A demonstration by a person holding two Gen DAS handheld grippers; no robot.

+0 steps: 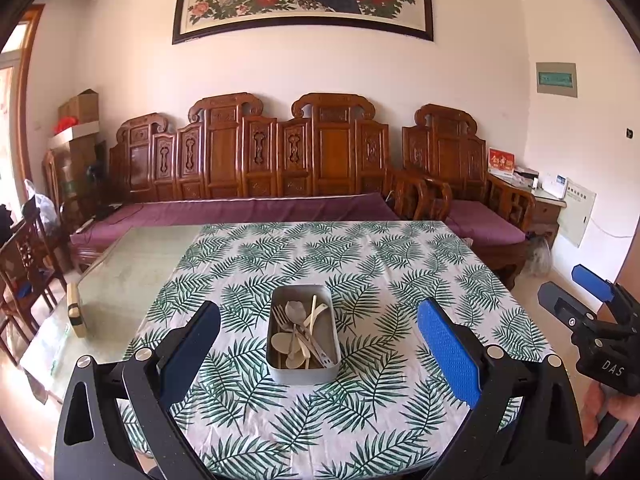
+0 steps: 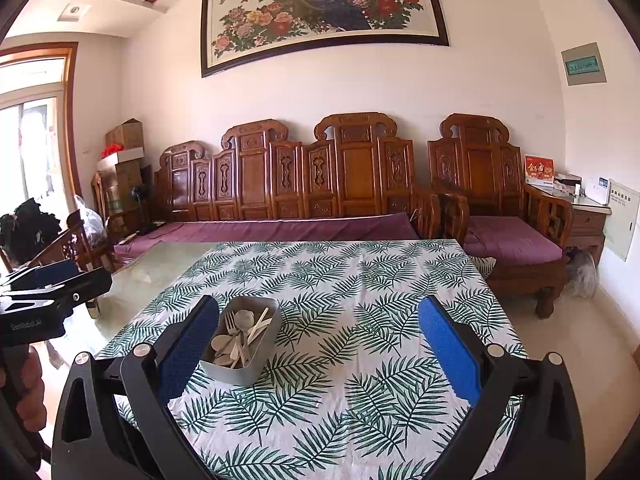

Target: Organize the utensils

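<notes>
Utensils (image 1: 301,332): piled loose in metal tray (image 1: 280,368), pale spoons, metal forks and slim handles crossing one another. Tray placed on leaf-print tablecloth (image 1: 360,264), near middle of table, long side pointing away from cameras. Tablecloth covering right part of glass tabletop (image 1: 132,264); left strip bare. Left gripper (image 1: 319,340): jaws wide apart, nothing held, raised above near table edge, tray centred between blue pads (image 1: 448,352). Right gripper (image 2: 319,340): jaws wide apart, nothing held, positioned right of tray; tray seen just beside left pad in right wrist view, no contact visible. Hand (image 1: 600,412) gripping right tool handle at frame edge. Carved wooden bench (image 1: 256,160) with purple cushion behind table; framed peacock painting (image 2: 320,12) on wall above.
</notes>
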